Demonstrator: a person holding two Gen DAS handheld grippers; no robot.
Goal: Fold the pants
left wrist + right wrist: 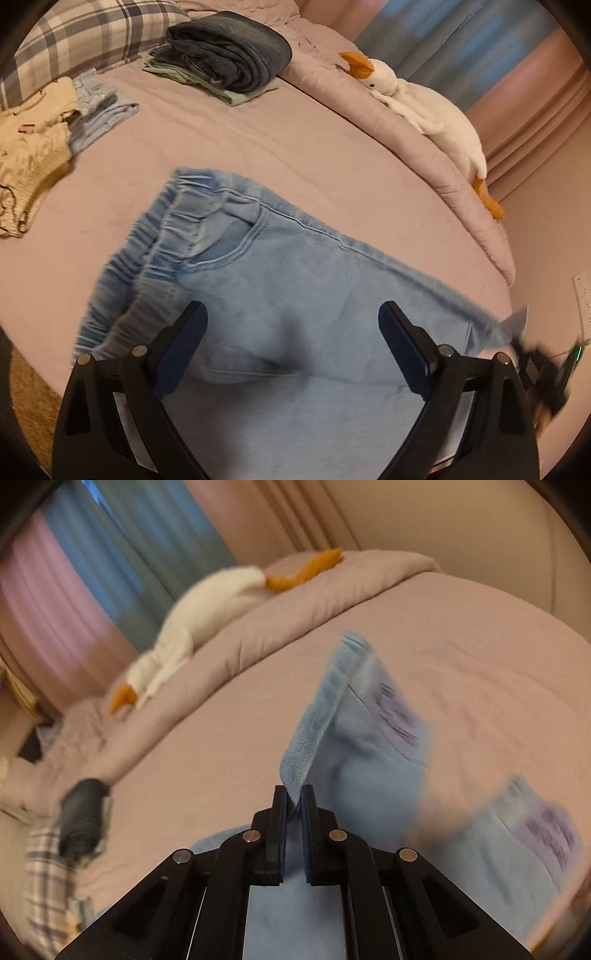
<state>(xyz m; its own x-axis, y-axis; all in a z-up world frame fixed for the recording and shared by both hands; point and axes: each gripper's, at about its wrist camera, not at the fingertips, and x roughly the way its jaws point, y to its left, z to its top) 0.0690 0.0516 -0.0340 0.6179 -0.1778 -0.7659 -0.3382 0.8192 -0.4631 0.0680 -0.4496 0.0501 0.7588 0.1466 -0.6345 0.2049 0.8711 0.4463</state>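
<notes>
One pair of light-blue pants lies flat on the pink bed, its elastic waistband at far left and its legs running near and right. The right gripper pinches a lifted hem there, jaws closed on denim. The left gripper hovers wide open and empty over the seat, nearer the waistband.

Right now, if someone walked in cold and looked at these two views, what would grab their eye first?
Most striking are the light blue jeans spread across the pink bed, elastic waistband toward the pillows. The right hand-held gripper is shut on the jeans' hem and lifts it off the bed, while the left hand-held gripper hangs open above the seat. Next comes the white goose plush along the bed's far edge, then the folded clothes stack by the plaid pillow.
</notes>
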